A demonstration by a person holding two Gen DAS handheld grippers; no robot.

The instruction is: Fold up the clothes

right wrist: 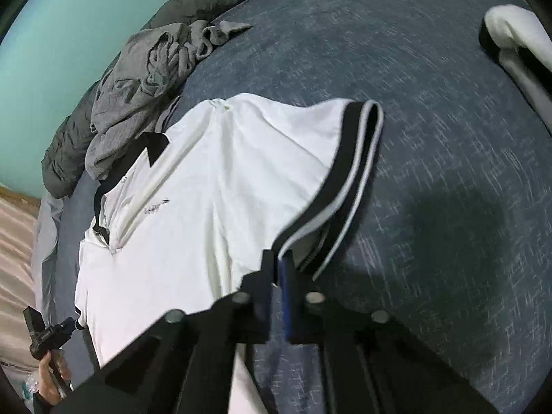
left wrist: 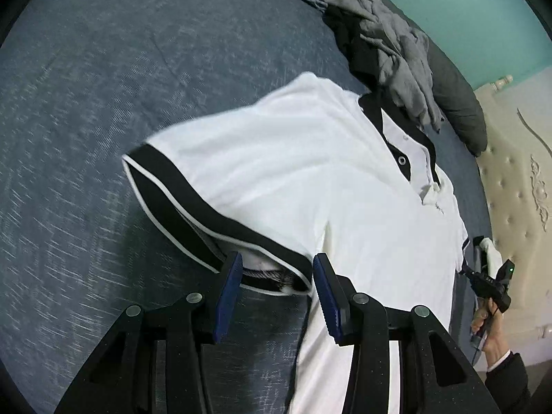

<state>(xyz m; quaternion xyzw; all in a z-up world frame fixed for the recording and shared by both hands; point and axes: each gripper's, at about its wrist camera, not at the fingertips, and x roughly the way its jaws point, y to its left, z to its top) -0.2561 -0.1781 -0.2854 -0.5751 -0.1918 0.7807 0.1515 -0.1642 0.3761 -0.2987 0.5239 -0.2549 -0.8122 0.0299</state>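
Note:
A white polo shirt (left wrist: 310, 172) with black collar and black-and-white sleeve cuffs lies front up on the blue bed sheet (left wrist: 103, 103). My left gripper (left wrist: 277, 258) is open, and its blue pads (left wrist: 226, 293) stand on either side of the near sleeve cuff (left wrist: 193, 207). In the right wrist view my right gripper (right wrist: 277, 258) is shut on the striped cuff (right wrist: 348, 172) of the other sleeve, which is lifted a little off the sheet. Each gripper also shows small in the other's view, held by a hand: the right gripper (left wrist: 490, 272) and the left gripper (right wrist: 55, 331).
A crumpled grey garment (left wrist: 396, 51) lies by the shirt's collar on a dark grey duvet (left wrist: 459, 103). A cream tufted headboard (left wrist: 517, 172) and a teal wall (right wrist: 69, 34) border the bed. Another white and black garment (right wrist: 517, 41) lies at the sheet's far edge.

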